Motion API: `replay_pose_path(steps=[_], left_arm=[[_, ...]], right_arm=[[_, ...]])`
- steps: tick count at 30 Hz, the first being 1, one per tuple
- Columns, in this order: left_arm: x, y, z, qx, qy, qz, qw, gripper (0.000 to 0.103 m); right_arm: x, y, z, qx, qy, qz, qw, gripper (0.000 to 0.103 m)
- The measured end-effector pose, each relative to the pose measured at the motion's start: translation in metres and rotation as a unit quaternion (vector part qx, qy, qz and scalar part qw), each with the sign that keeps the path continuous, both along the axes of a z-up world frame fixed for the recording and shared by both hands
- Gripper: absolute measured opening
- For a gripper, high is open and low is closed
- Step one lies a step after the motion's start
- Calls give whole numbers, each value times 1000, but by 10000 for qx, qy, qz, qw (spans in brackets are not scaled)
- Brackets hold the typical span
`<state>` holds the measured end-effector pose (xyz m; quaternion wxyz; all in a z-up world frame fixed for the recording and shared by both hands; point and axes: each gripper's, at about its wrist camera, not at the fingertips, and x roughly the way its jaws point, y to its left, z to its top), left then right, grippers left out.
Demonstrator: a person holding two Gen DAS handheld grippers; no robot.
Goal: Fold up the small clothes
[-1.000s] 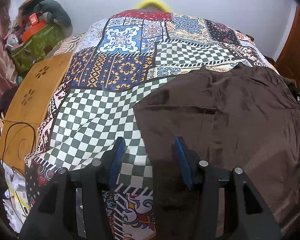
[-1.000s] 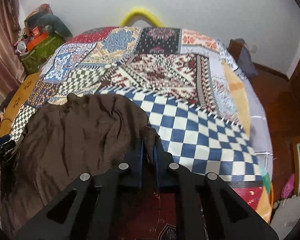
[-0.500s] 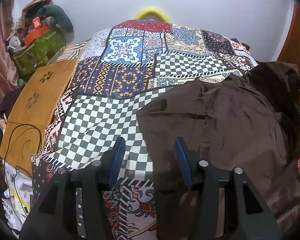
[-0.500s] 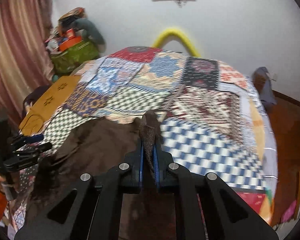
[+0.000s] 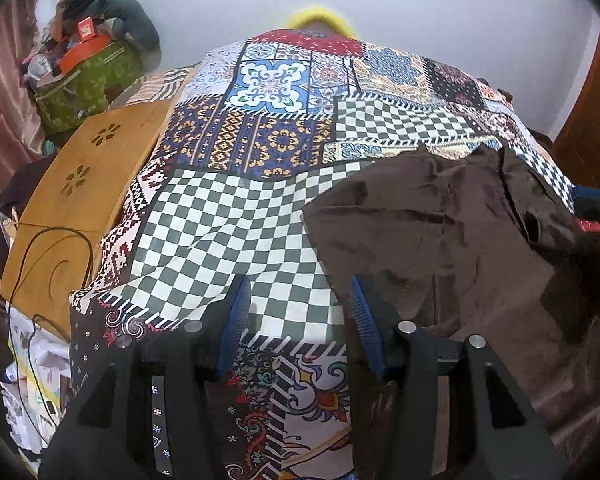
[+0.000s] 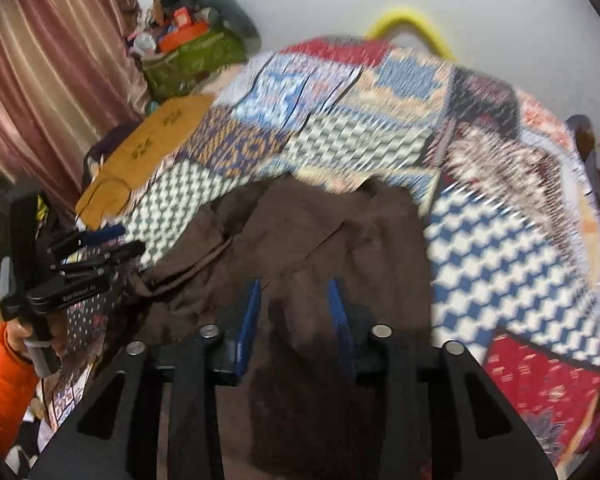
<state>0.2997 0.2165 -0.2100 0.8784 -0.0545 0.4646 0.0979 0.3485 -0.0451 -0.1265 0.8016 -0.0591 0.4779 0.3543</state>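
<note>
Broadly, in descending size:

Bed [image 5: 236, 216]: covered by a patchwork spread of checkered and ornamental panels, green-and-white checks at the near left, blue-and-white checks at the right in the right wrist view.

Brown garment [image 5: 460, 240]: lay on the bed's right part in the left wrist view, rumpled, one portion turned over on itself near its far right edge. In the right wrist view [image 6: 308, 240] it filled the middle foreground.

Wooden board [image 5: 84, 184]: tan, with flower-shaped cut-outs, beside the bed's left edge; a dark cable looped across it.

Green bag [image 5: 88, 80]: against the wall, past the board, heaped with an orange item and other things.

Right gripper [image 6: 294, 304]: its jaws had just been opening, blue pads standing apart above the garment, cloth lying between them but not pinched.

Left gripper [image 5: 298, 316]: moderately parted, nothing held; left pad over the checkered spread, right pad at the garment's near edge. Seen from the right wrist [image 6: 96, 248], it carried small white lettering, too blurred to read with confidence, and was held by a hand [image 6: 20, 334] in an orange sleeve [image 6: 0, 392].
</note>
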Motion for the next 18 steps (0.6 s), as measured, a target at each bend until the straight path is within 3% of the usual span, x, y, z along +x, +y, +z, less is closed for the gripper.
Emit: replay_pose_path(steps=[6,12,14,16,18], left_arm=[[9,16,-8,-278,143,234,9992,51],[27,11,-37,-766,548,160,9954,51],[32,0,-40,-709,557,3,9959,42],[38,-14,-40,-605,564,-241,9963,14],[45,-29,-38,-428,542,-432,9967,9]], right_arm=[[12,-35,6,-386,-397,-516,9971,44],[24,-49,-38,-554,192,-667,9960,44],[22,-49,-45,-418,313,-558,9971,44],[17,-42,-48,-235,335,-390,9984,37],[12,-36,-47,-201,256,-254,9991,25]])
